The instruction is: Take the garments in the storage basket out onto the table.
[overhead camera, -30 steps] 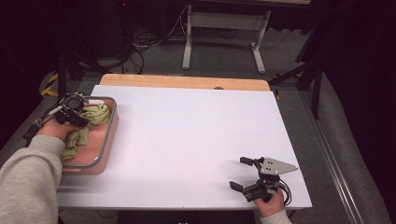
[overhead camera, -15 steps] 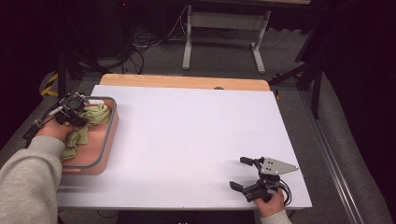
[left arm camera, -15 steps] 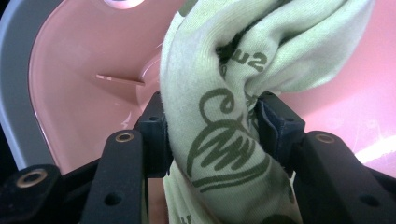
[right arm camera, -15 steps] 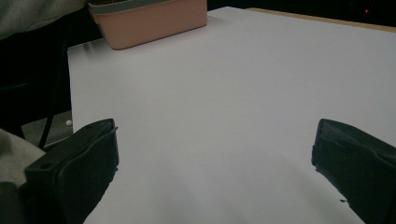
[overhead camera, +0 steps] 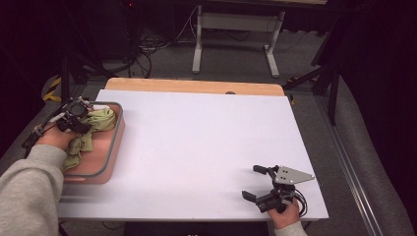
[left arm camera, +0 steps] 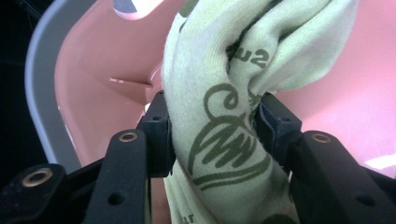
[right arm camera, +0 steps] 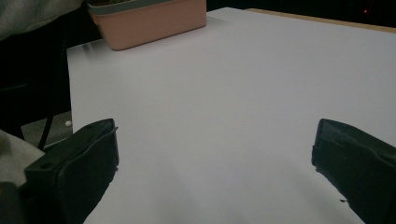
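Note:
A pale green cloth (overhead camera: 93,129) with a dark printed motif lies bunched in a pink basin (overhead camera: 110,157) with a grey rim at the table's left. My left gripper (overhead camera: 78,123) reaches into the basin. Its jaws have just been closing and now pinch a thick fold of the green cloth (left arm camera: 219,135) between the pads, with the basin's pink wall (left arm camera: 93,65) behind. Near the front right edge, my right gripper (overhead camera: 256,183) rests low over the white table top (overhead camera: 206,142), its jaws wide apart with nothing between them. My right gripper (right arm camera: 212,168) looks across bare table toward the basin (right arm camera: 149,21).
The white top sits on a wooden board whose far strip (overhead camera: 196,86) shows. Past the table stand a metal stand's legs (overhead camera: 233,42), cables on the floor and dark equipment. A grey sleeve (overhead camera: 29,191) comes in at the bottom left.
The left gripper's jaws have closed in on the green cloth in the basin. The right gripper has stayed where it was.

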{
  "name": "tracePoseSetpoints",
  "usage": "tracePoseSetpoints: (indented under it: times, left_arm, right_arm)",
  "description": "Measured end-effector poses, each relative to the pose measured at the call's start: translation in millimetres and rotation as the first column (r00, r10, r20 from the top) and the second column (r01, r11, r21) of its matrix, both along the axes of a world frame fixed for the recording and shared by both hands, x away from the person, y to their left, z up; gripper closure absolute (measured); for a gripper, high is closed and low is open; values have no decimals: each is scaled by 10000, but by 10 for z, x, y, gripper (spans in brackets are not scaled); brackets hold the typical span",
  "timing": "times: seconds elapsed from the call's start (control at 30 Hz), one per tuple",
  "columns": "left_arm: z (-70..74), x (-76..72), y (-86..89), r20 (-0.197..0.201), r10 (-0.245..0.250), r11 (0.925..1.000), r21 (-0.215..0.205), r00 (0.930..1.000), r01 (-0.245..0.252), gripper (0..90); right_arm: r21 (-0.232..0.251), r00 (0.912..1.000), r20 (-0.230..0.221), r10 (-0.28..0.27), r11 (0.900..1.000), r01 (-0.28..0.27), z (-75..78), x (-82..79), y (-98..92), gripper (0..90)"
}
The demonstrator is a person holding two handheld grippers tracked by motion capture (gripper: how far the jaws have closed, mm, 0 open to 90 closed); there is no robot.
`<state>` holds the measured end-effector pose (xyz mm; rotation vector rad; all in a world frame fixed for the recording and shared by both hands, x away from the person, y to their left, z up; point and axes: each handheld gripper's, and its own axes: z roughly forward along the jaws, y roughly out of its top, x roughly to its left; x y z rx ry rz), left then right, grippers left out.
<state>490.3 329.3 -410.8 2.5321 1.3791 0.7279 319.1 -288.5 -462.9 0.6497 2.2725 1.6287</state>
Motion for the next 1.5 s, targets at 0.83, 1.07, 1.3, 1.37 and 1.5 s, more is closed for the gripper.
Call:
tracePoseSetpoints:
  times: [0.83,1.07,1.3,1.37,1.5]
  left_arm:
    - [287,-214,37,1486,97,9984,-568,9889,-13,561]
    - [370,-281,59,2014,227,9953,-963,9792,-32,561]
    - [457,-351,53,2470,335,9911,-1335,9684,-3,562]
    - [485,-377,47,2613,417,9883,-1524,9644,-15,562]
    - [553,-426,51,2909,399,9832,-1819,9559,143,564]
  right_arm:
    - [-1,10000,-33,-21,10000,21,-8,5,3,12]
    - [-2,10000,-25,-14,10000,14,-7,3,6,13]
    - [5,10000,2,-20,10000,20,-5,0,3,13]
    - [2,10000,-6,-17,10000,17,-5,1,3,13]
    - [-13,10000,-5,-5,10000,5,-6,2,6,13]
